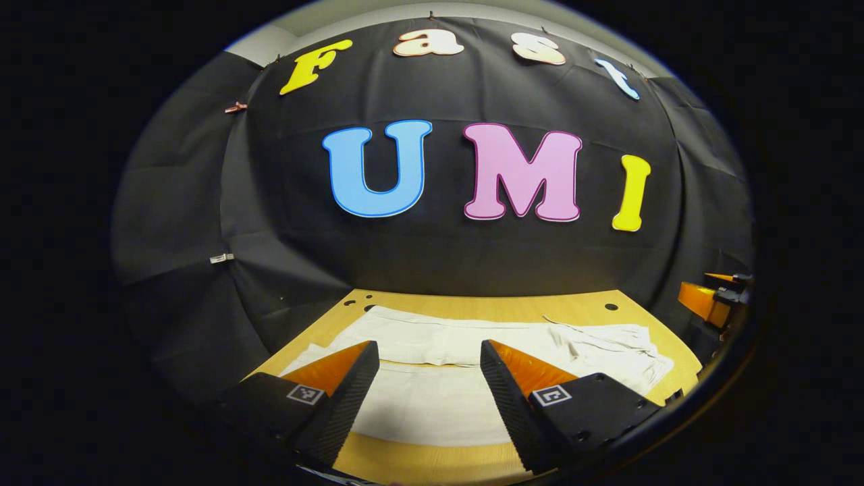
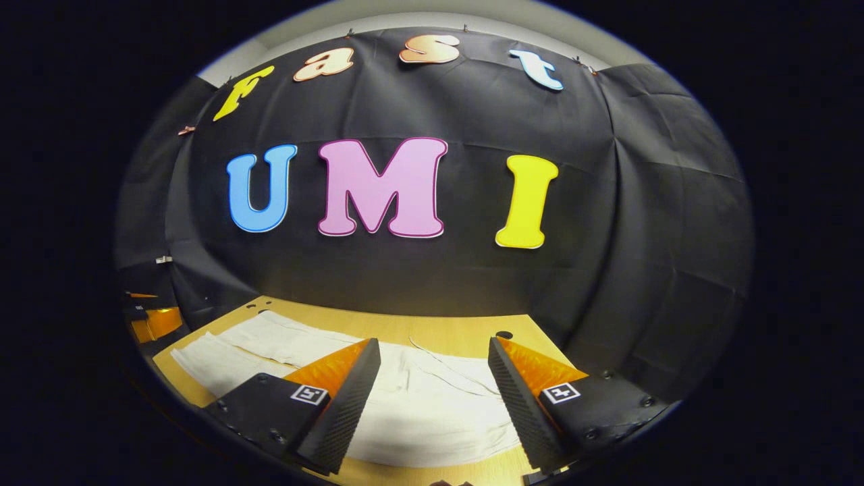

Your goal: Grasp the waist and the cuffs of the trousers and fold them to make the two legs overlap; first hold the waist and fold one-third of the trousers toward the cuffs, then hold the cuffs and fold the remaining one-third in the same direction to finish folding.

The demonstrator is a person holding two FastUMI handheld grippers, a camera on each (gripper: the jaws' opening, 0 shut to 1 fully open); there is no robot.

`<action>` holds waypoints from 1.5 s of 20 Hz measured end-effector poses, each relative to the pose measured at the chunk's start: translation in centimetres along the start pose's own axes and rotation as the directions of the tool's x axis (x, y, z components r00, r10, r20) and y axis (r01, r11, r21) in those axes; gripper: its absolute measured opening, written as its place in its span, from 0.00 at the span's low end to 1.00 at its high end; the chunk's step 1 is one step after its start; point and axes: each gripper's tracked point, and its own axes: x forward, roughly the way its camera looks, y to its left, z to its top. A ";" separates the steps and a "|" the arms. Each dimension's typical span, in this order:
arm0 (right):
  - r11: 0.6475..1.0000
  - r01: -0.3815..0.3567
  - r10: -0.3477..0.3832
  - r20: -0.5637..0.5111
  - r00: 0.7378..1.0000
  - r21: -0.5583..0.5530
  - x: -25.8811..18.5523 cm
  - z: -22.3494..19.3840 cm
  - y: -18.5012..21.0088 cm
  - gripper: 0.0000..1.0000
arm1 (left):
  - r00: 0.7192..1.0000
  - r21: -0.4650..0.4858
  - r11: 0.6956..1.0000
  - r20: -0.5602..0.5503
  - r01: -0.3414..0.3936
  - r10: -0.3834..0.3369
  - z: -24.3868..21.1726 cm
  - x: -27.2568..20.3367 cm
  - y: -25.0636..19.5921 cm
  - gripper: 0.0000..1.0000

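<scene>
Two claws, both spread wide and holding nothing, hover just over the near edge of the trousers. Nearest in the left gripper view, the left claw (image 1: 430, 378) has its fingers straddling a flat stretch of pale cloth, with a strip of bare wood right under the camera. Same deal in the right gripper view: the right claw (image 2: 435, 378) hangs open above cloth, fingers clear of it as far as I can tell.

The trousers (image 1: 472, 364) lie flat across the surface (image 1: 472, 304), laid out lengthwise side to side. A long seam line runs between the near leg and the far leg, so the legs look side by side and not yet stacked, which I'd guess is why both claws sit at the near hem: pinch it at two spots, then carry it over to the far leg. The rumpled end with a loose cord sits toward the right, probably the waist, smoother cuffs toward the left.

Room-wise, there's a band of open wood behind the trousers before the wall, so the fold has somewhere to land. The right end of the cloth runs close to the surface's edge, so not much slack there. Farther off, the other gripper shows at the rim of each view, well apart.
</scene>
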 end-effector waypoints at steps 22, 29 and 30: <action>0.781 -0.323 0.174 -0.309 0.935 -0.535 4.3 -13.2 -13.5 0.98 | 0.986 0.083 0.994 -0.140 -0.077 0.088 -3.3 1.9 -4.3 0.98; 0.582 -0.497 0.207 -0.473 0.856 -0.644 1.5 -20.2 -15.7 0.99 | 0.981 0.047 0.997 -0.180 -0.059 0.066 -4.8 1.8 -5.1 0.98; 0.556 -0.513 0.202 -0.493 0.847 -0.654 1.2 -21.2 -16.0 0.98 | 0.980 0.041 0.997 -0.187 -0.066 0.072 -5.0 1.7 -4.9 0.98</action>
